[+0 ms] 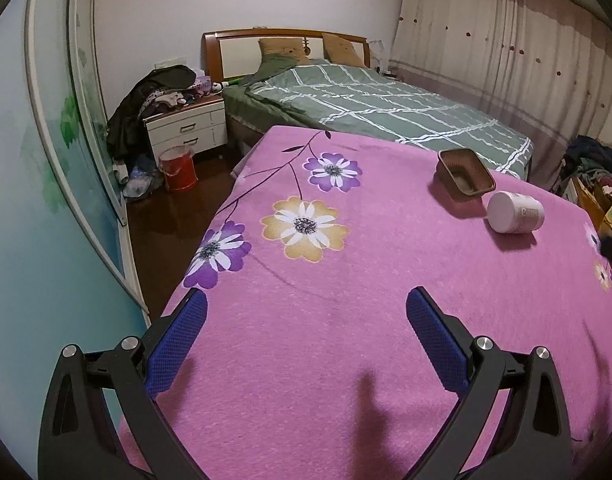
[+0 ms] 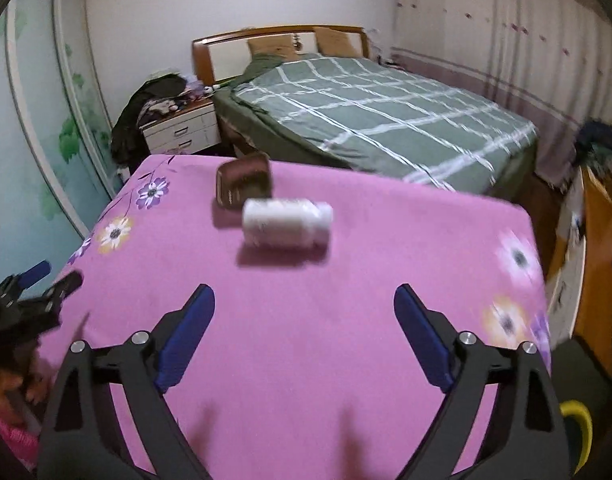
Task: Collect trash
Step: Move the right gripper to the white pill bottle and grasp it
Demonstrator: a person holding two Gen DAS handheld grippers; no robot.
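Two big things are filling this bedroom: a bed [image 1: 386,112] with a green checked cover, sitting by the far wall, and a worktop [image 1: 346,320] wearing a pink cloth with purple and yellow flowers on it. Long curtains [image 1: 506,40] are hanging down the right side. A white nightstand [image 1: 189,126] is standing left of the bed, and a pile of clothes [image 1: 153,96] is lying on top of it. A red bucket [image 1: 178,168] is sitting on the dark floor in front of the nightstand.

On the pink cloth, a small brown basket [image 1: 466,176] is resting near the far edge. It is lying tipped on its side, so its open mouth is showing. A white bottle [image 1: 514,212] is lying on its side just beside the basket, a bit nearer to the person. In the right wrist view the bottle [image 2: 285,222] is looking blurry, and it is sitting straight ahead of the gripper.

The left gripper [image 1: 306,312] is hanging over the near part of the cloth. Its blue fingers are spread wide, and only pink cloth is showing between them. The right gripper [image 2: 303,308] is also spread wide, with only cloth between its fingers. The bottle is lying well apart from both of them.
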